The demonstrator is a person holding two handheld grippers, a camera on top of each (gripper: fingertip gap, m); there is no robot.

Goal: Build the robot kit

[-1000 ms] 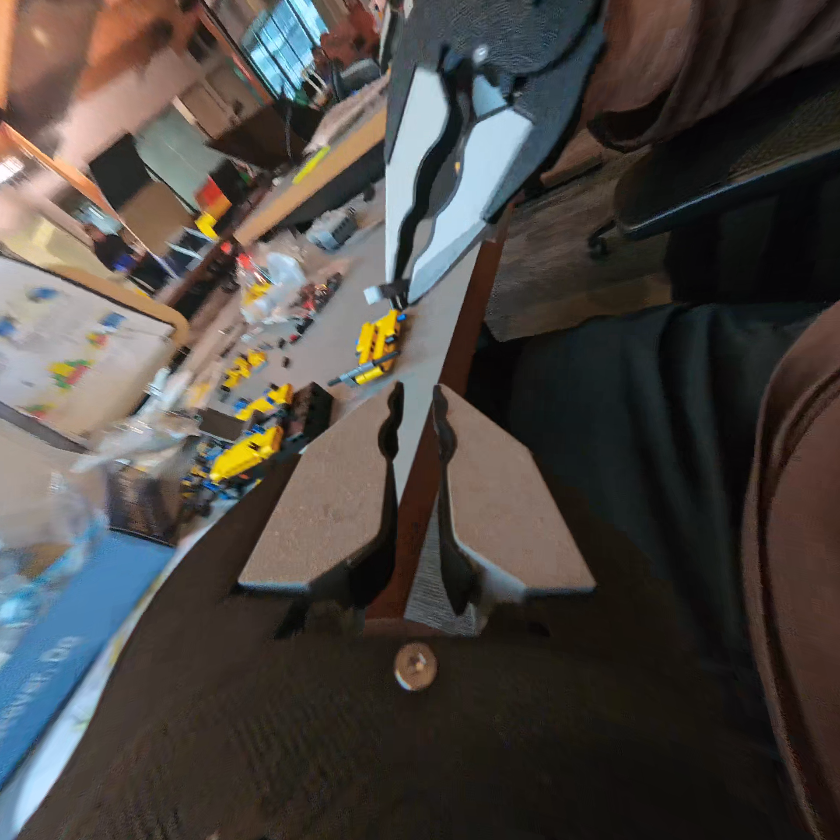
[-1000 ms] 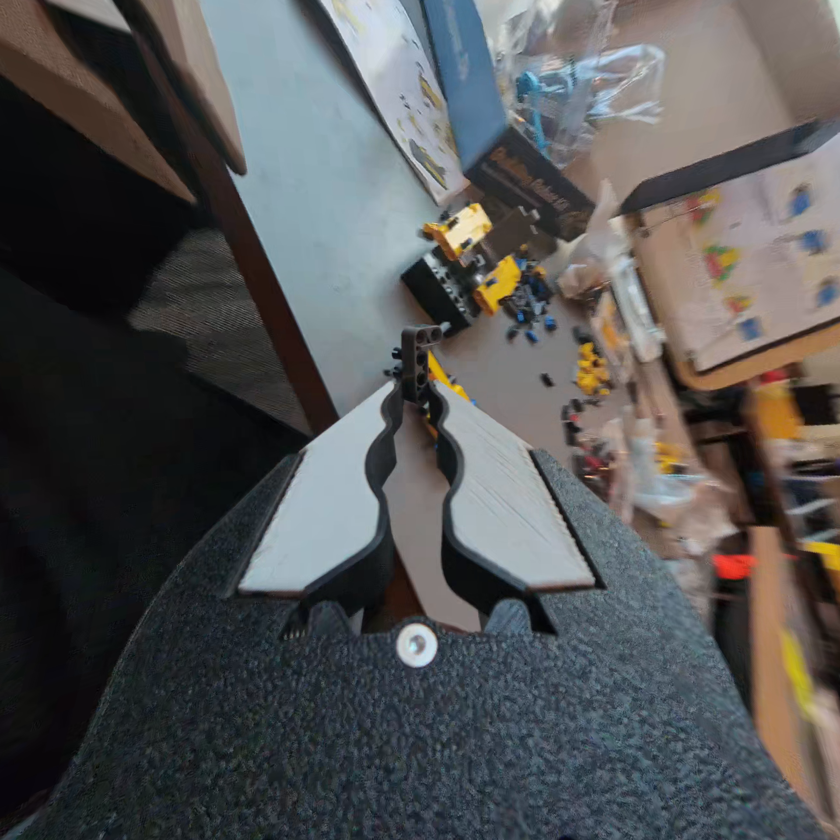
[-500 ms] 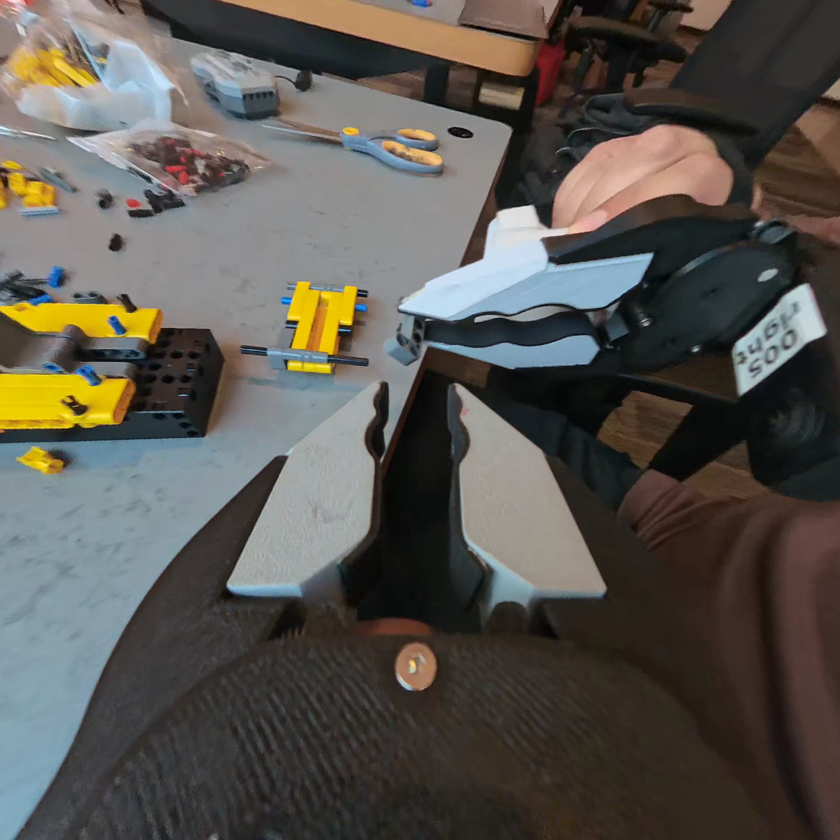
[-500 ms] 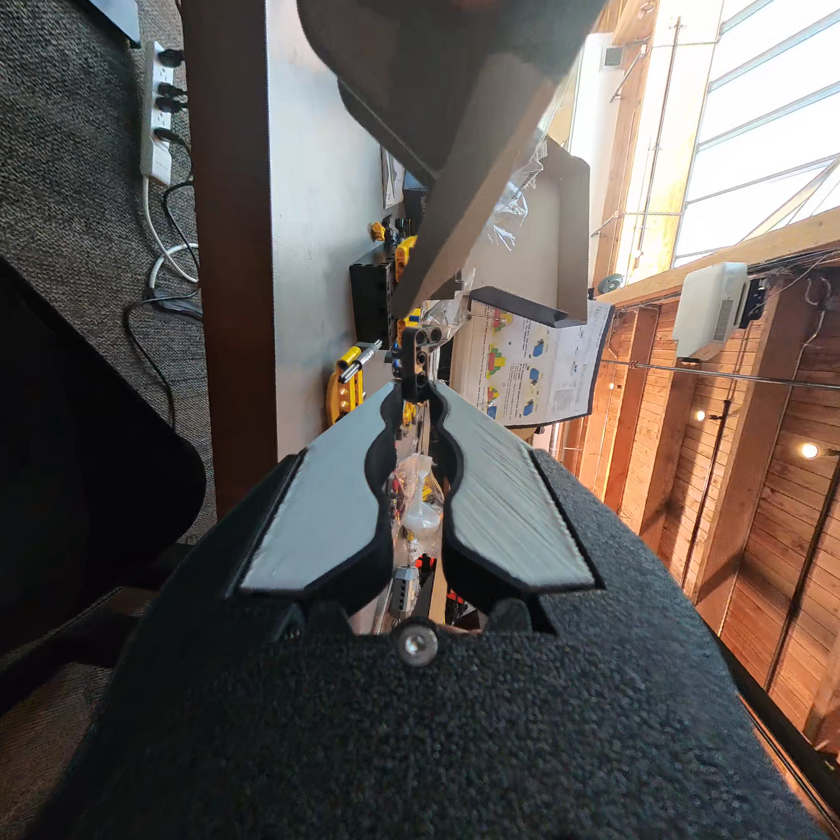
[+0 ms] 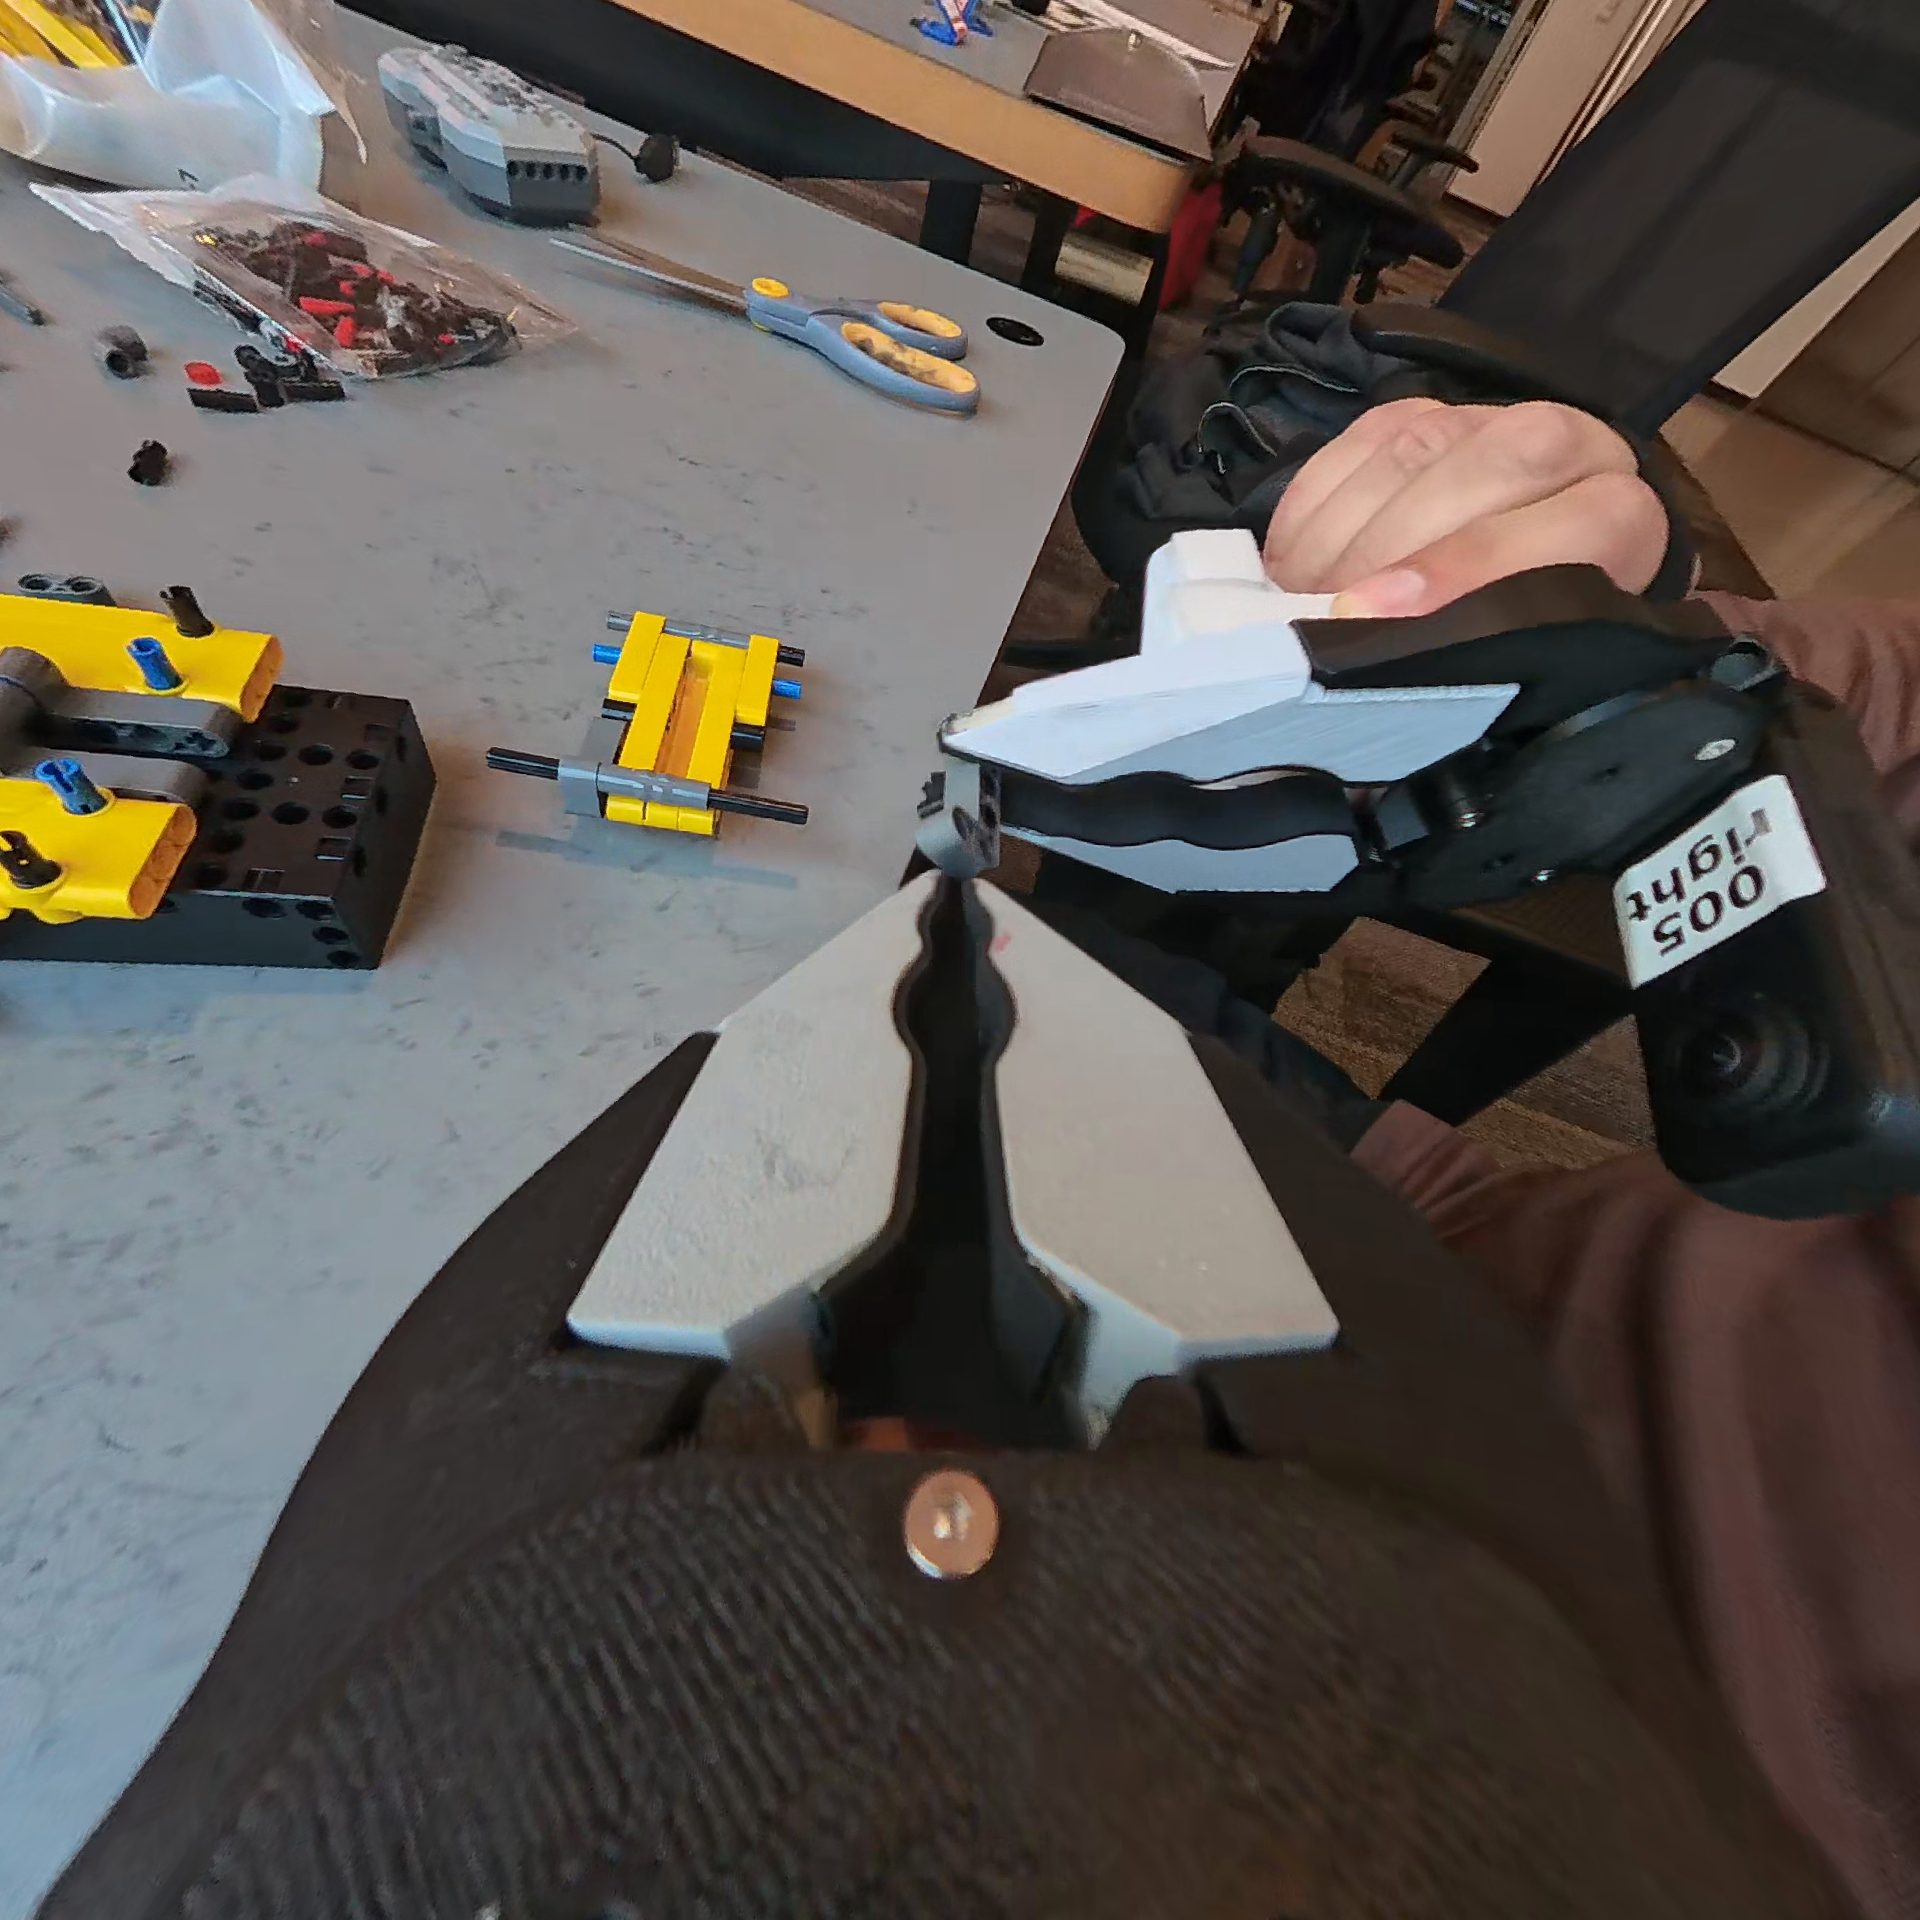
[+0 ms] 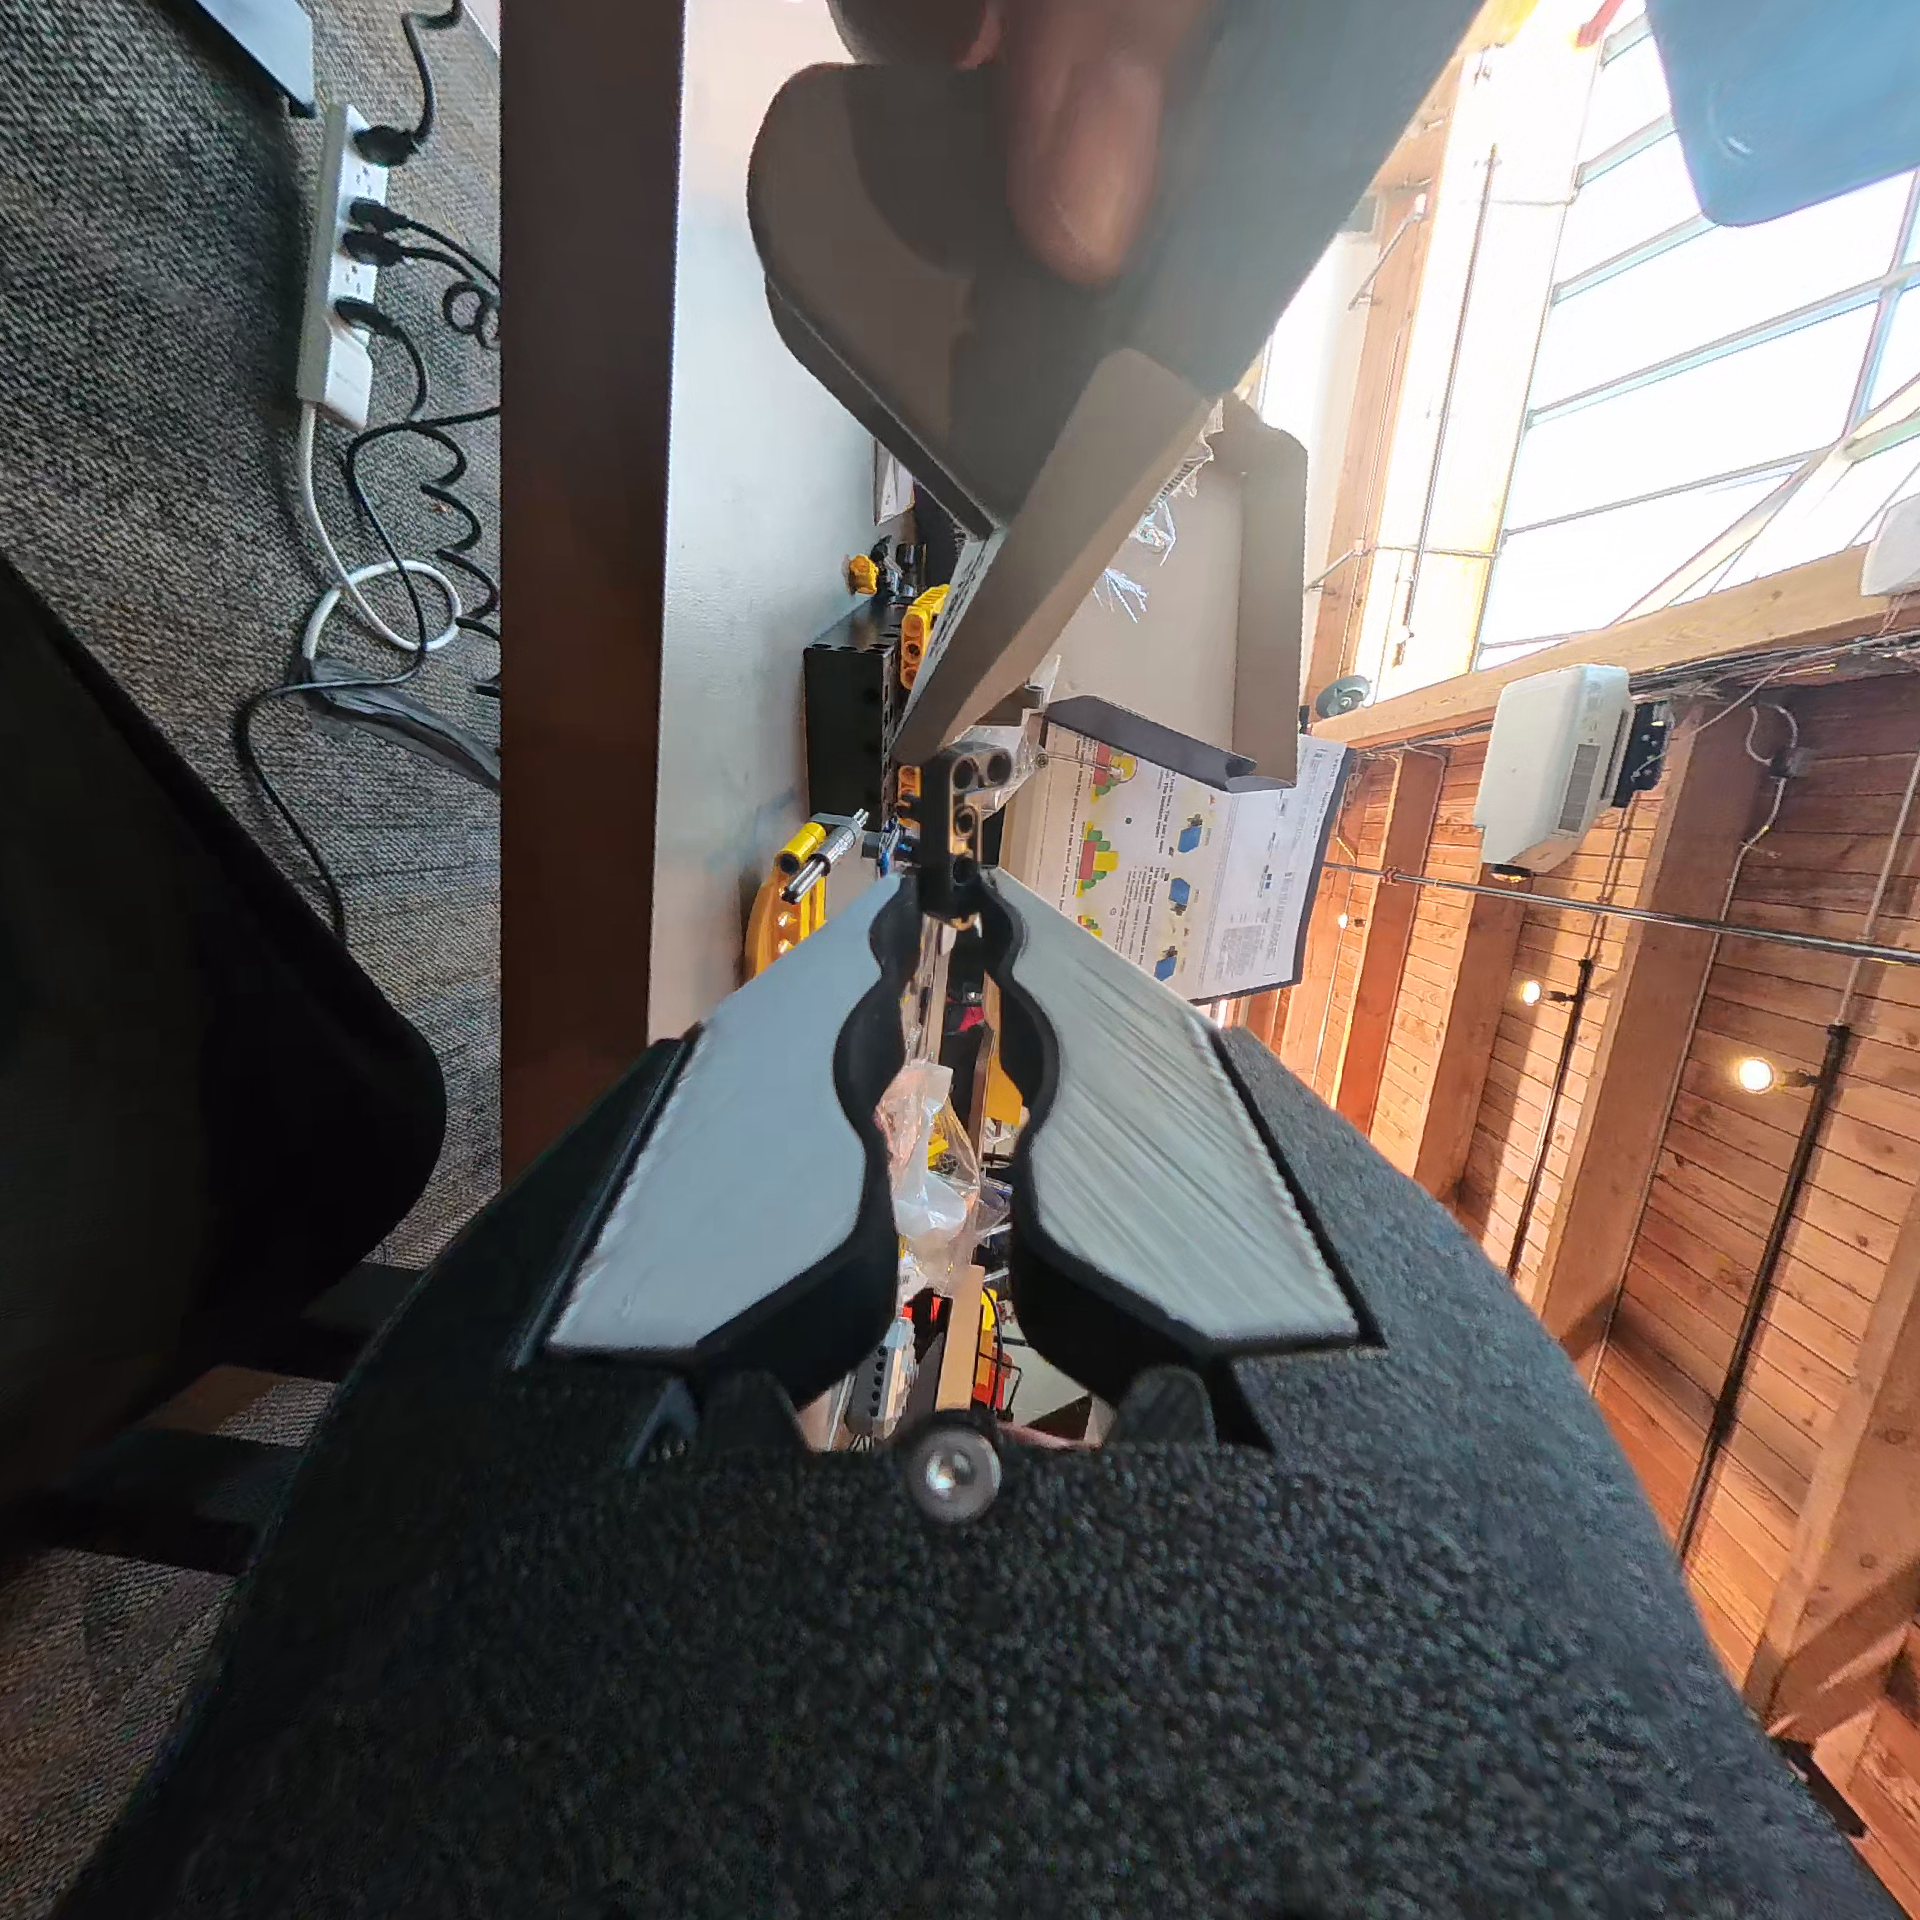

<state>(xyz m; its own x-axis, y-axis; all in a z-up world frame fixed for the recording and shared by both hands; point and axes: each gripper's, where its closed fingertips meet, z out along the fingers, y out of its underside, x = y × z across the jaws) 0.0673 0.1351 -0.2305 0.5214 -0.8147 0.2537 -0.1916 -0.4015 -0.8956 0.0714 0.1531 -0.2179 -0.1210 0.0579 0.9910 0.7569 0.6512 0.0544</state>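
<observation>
Left wrist view, left claw (image 5: 958,902): we see its two grey fingers drawn nearly together at the tips, a thin dark gap between them, nothing gripped. Its tips sit just beside the small grey connector piece (image 5: 966,821); we cannot tell whether they touch it.
Left wrist view, right claw (image 5: 961,795): it comes in from the right, held by a hand (image 5: 1455,499), and pinches the connector piece at its tips, beyond the bench (image 5: 520,1091) edge. Much of the piece is hidden between the fingers.
Left wrist view, bench: a small yellow assembly (image 5: 681,738) with black axles lies near the edge; a black block with yellow beams (image 5: 208,790) is cut off at the left; scissors (image 5: 831,332), a bag of small parts (image 5: 332,301) and a grey unit (image 5: 488,114) lie farther back.
Right wrist view, right claw (image 6: 951,904): closed on the dark connector piece (image 6: 961,810), which sticks out past the tips, holes showing.
Right wrist view, left claw (image 6: 935,743): only one finger's flat side shows, its tip right at the piece's far end; the gap is hidden, so from here we cannot judge its opening.
Right wrist view, surroundings: the view is rolled sideways; the bench (image 6: 748,416) runs up the frame, its parts mostly hidden behind the claws. A printed instruction sheet (image 6: 1195,862) and a power strip (image 6: 343,260) on the carpet show.
</observation>
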